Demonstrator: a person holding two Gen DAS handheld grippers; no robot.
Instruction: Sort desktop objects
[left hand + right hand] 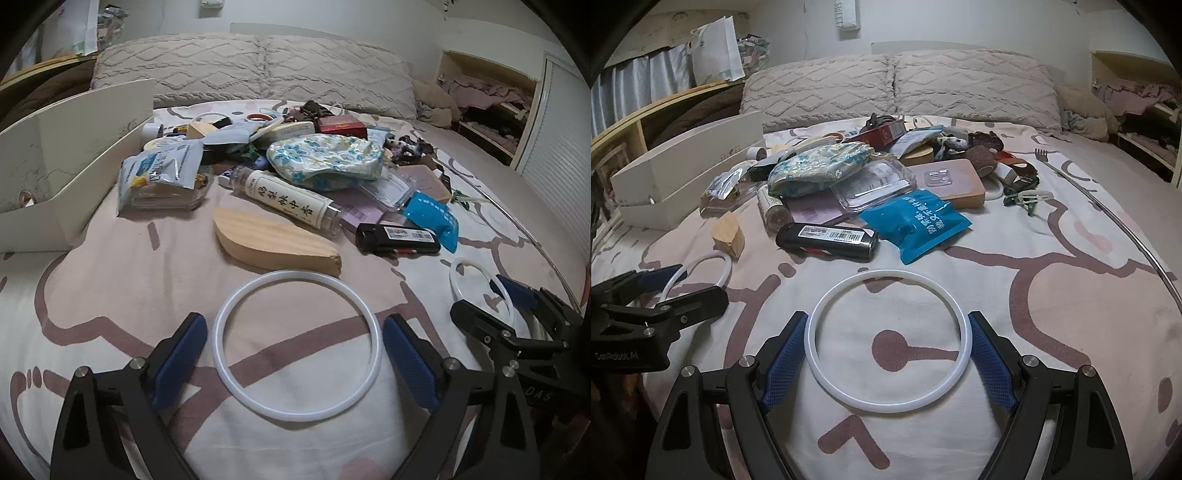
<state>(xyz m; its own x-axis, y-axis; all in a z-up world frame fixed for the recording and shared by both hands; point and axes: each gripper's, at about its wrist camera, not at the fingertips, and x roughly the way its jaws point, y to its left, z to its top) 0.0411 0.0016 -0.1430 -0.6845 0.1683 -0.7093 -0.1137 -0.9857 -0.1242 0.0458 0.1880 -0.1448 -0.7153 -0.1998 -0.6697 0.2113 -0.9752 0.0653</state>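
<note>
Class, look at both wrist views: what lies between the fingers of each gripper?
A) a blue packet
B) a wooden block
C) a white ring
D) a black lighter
C: a white ring lies between the left gripper's fingers, and another white ring between the right gripper's.

dim, flat indoor light w/ a cool grey-pink cast in both views; no clear source visible. shadows soft and faint, slightly darker under the white ring [297, 345] and the black lighter [827, 242]. small glare on the clear plastic case [873, 186]. strong fisheye bend, black vignette at corners, pillows [255, 70] curve. centre fairly sharp; far shelves [1141, 107] soft, noisy, some compression smear.
</note>
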